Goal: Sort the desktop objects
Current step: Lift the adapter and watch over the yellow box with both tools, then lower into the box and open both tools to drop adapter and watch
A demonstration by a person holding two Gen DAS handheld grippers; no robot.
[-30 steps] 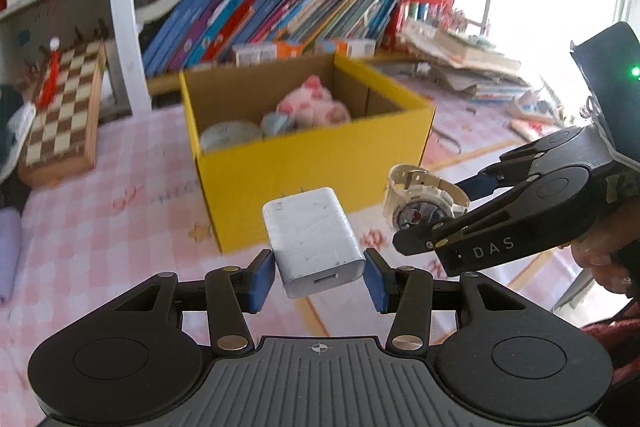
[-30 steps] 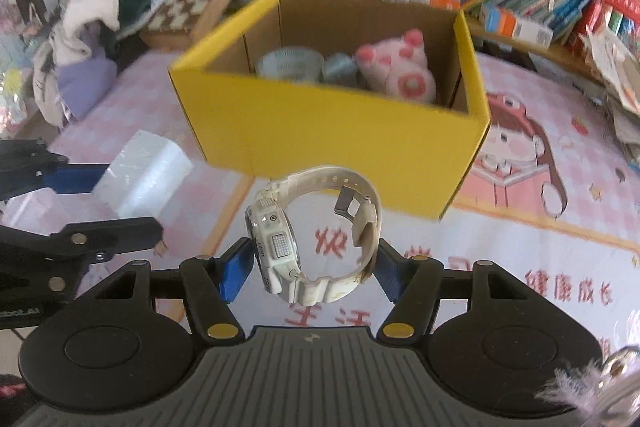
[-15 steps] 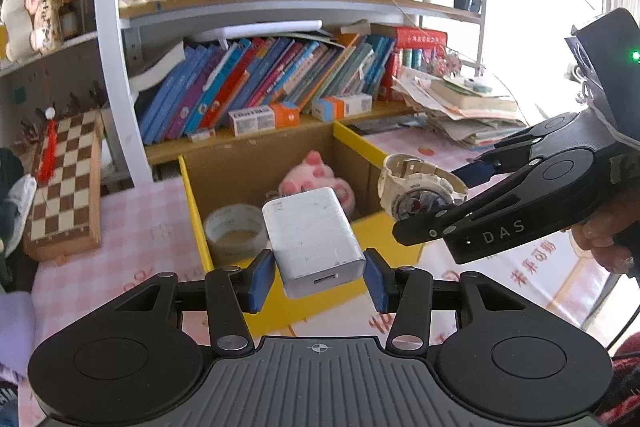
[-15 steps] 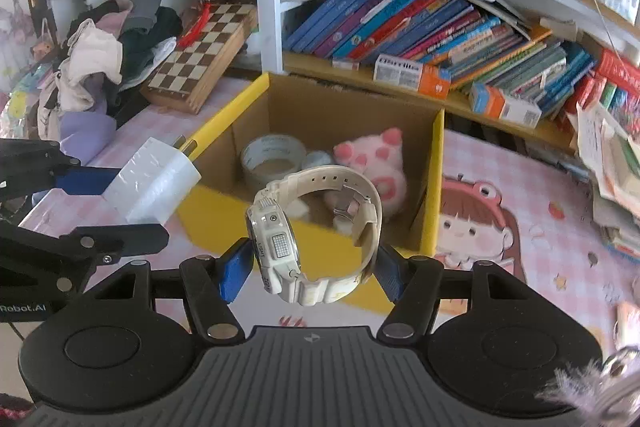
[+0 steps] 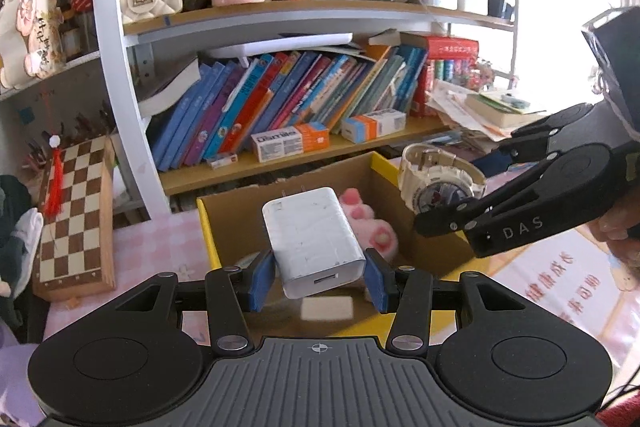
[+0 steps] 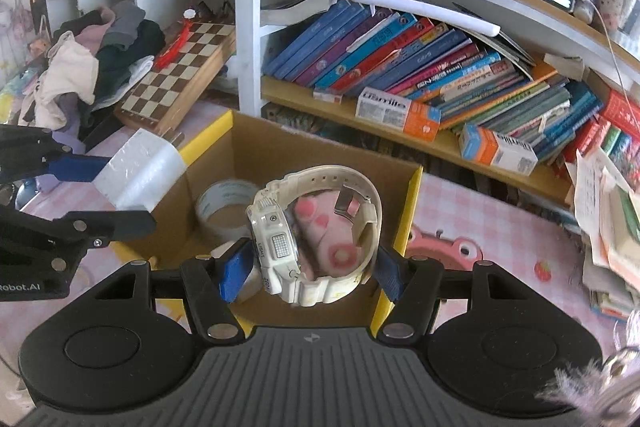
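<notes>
My left gripper (image 5: 318, 277) is shut on a white USB charger (image 5: 314, 239), held above the open yellow cardboard box (image 5: 208, 227). My right gripper (image 6: 310, 271) is shut on a cream wristwatch (image 6: 316, 227), also hanging over the box (image 6: 414, 195). Inside the box lie a pink plush pig (image 6: 320, 227), a roll of tape (image 6: 222, 205) and a small white block (image 5: 326, 307). In the left wrist view the watch (image 5: 436, 183) and the right gripper (image 5: 448, 199) hover at the box's right side. The charger (image 6: 140, 173) in the left gripper (image 6: 132, 187) shows over the box's left wall in the right wrist view.
A bookshelf (image 5: 280, 99) full of leaning books rises right behind the box. A wooden chessboard (image 5: 76, 215) leans at the left beside a heap of clothes (image 6: 80, 67). Stacked papers and books (image 6: 612, 219) crowd the right. A pink checked cloth (image 6: 492, 227) covers the desk.
Both grippers have risen and moved forward from in front of the box to over its opening, still holding the charger and the watch. The view now looks down into the box.
</notes>
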